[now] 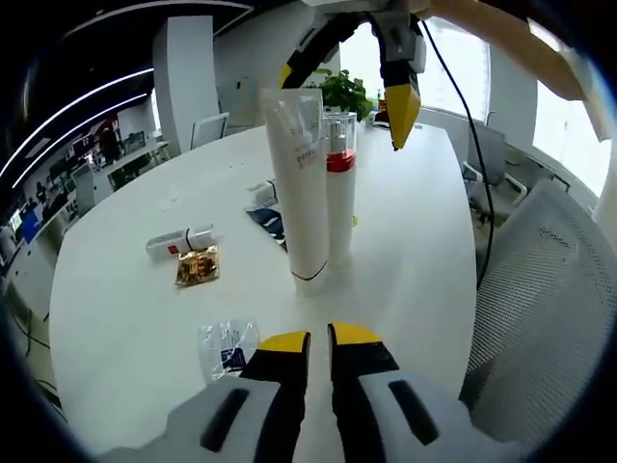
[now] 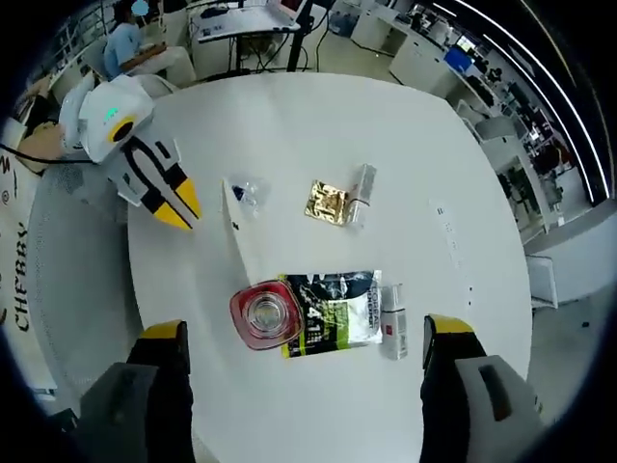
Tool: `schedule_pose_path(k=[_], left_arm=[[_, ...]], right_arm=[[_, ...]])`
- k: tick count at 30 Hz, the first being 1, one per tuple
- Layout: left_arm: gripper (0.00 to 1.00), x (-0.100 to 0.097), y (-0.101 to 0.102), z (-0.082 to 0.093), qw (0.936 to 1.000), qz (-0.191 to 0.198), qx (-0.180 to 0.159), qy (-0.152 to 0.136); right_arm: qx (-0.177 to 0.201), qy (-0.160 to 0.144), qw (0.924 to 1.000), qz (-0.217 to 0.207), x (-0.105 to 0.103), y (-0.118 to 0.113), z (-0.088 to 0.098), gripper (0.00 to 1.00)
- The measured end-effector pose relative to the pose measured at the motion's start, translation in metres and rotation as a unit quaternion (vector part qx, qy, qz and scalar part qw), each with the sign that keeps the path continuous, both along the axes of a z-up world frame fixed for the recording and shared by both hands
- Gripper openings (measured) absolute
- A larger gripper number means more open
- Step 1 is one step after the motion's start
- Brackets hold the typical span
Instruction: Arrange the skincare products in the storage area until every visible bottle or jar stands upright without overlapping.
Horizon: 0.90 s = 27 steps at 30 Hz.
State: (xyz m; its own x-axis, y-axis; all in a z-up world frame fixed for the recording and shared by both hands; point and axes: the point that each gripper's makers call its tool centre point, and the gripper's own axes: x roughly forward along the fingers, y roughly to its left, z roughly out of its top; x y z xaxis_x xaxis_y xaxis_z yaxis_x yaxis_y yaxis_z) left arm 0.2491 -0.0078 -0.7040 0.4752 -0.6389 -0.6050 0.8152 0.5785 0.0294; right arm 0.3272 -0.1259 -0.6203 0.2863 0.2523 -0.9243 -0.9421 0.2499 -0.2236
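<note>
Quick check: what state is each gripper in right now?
Left gripper: shut, holding nothing, low over the table.
Right gripper: open, empty, above the red-capped bottle.

Bright, even daylight from blown-out windows [image 1: 463,68]; soft shadows, sharp centre, fisheye-bent edges.

red-capped bottle [image 1: 339,193] — half hidden by white tube [image 1: 301,183] | labels unreadable
</note>
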Motion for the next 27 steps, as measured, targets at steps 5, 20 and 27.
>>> schedule_pose_path(k=[5,20,27], left_arm=[[0.07,0.000,0.000,0.000,1.0000,-0.001,0.001,0.000],[0.10,-0.001,0.000,0.000,1.0000,0.000,0.001,0.000],[0.14,0.000,0.002,0.003,1.0000,0.006,0.000,-0.005]], right_arm=[[0.019,-0.008,0.9995,-0.022,0.002,-0.009,0.000,1.00],[0.073,-0.026,0.9934,-0.085,-0.004,-0.035,-0.001,1.00],[0.090,-0.029,0.9904,-0.101,-0.015,-0.038,-0.006,1.00]])
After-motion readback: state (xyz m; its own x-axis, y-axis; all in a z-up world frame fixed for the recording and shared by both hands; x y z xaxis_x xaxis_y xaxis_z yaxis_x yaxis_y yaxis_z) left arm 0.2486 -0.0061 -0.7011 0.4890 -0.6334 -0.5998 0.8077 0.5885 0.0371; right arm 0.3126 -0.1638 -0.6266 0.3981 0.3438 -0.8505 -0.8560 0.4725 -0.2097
